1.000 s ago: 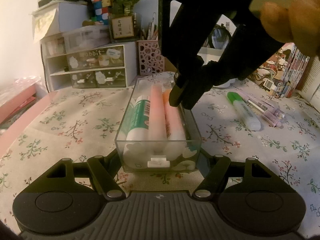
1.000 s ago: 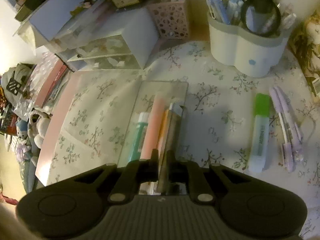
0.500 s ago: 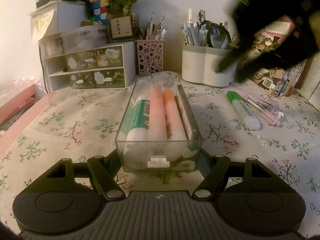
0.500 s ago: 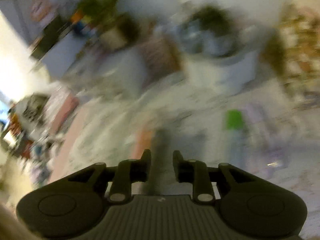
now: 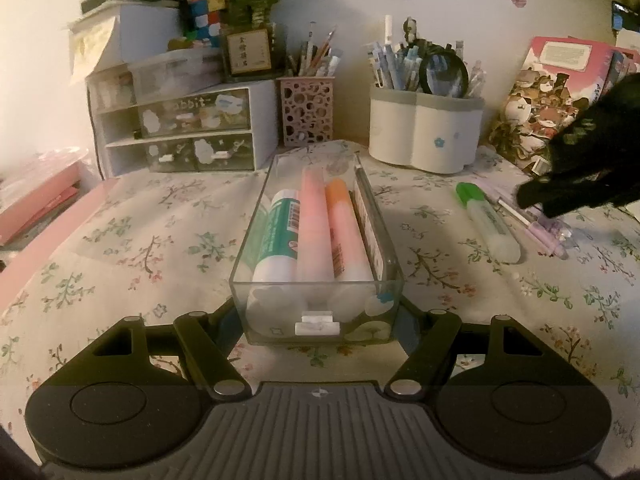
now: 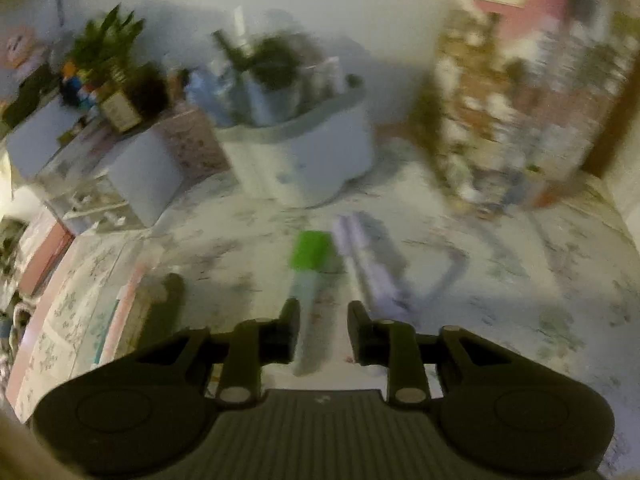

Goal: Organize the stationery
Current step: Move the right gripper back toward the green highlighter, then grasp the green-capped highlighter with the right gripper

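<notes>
A clear plastic tray (image 5: 386,240) lies on the floral cloth, its near end between the fingers of my left gripper (image 5: 318,320), which grips it. It holds a green-labelled glue stick (image 5: 278,236), a pink marker (image 5: 314,224), an orange marker (image 5: 344,232) and a thin pen along its right wall. A green-capped highlighter (image 5: 486,216) and purple pens (image 5: 536,226) lie to the right. My right gripper (image 6: 323,320) is open and empty, just above the highlighter (image 6: 310,260), beside the purple pens (image 6: 368,256); that view is blurred.
At the back stand a small drawer unit (image 5: 180,136), a pink perforated pen cup (image 5: 306,114), a white pen holder (image 5: 424,132) full of pens, and books (image 5: 560,96) at the right. A pink folder (image 5: 36,204) lies at the left edge.
My right gripper let go of the thin pen in the tray, opened, and swung right to over the green highlighter. The left gripper and tray have not moved.
</notes>
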A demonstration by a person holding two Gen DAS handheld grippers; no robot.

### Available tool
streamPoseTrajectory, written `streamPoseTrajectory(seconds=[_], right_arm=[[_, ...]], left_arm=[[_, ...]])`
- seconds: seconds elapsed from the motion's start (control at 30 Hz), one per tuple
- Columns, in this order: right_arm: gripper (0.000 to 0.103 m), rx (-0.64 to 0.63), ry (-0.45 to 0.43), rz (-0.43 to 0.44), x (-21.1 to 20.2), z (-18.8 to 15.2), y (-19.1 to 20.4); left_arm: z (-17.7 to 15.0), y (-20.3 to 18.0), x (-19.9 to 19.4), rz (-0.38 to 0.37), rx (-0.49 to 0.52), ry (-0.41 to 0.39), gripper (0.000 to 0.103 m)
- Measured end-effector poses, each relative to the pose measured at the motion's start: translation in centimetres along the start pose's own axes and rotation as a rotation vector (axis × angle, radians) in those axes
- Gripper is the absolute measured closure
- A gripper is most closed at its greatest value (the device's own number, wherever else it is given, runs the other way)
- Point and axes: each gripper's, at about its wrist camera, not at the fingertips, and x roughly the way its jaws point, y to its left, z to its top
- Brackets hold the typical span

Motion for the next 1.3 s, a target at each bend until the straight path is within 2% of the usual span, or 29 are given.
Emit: streamPoseTrajectory(seconds=[0.23, 0.33, 0.37, 0.47, 0.73, 0.87, 1.0, 1.3], right_arm=[[0.067, -0.111, 0.058, -0.04, 3.8, 1.5, 3.3], [0.067, -0.123, 0.087, -0.098, 5.2, 1.5, 3.7], [0.075, -0.118, 0.093, -0.093, 5.5, 1.3, 3.7], [0.077, -0.113, 0.067, -0.1, 5.4, 0.9, 3.7], [0.078, 0.053, 0.048, 0.046, 3.8, 0.6, 1.9], [0.078, 0.086, 0.03, 0.089, 2.6, 0.4, 2.0], [0.077, 0.124, 0.032, 0.176, 1.8, 0.1, 2.1], [0.077, 0.14, 0.035, 0.214, 1.1, -0.4, 2.1]], left_arm=[[-0.2, -0.7, -0.2, 0.016, 0.009, -0.013, 0.03], [-0.1, -0.7, -0.1, 0.009, 0.004, -0.008, 0.03], [-0.1, -0.7, -0.1, 0.01, 0.007, -0.01, 0.03], [-0.2, -0.6, -0.1, 0.008, 0.006, -0.01, 0.03], [-0.2, -0.6, -0.1, 0.008, 0.008, -0.011, 0.03], [-0.2, -0.6, -0.1, 0.008, 0.007, -0.011, 0.03], [-0.1, -0.6, -0.1, 0.008, 0.007, -0.011, 0.03], [-0.2, -0.6, 0.0, 0.008, 0.004, -0.011, 0.03]])
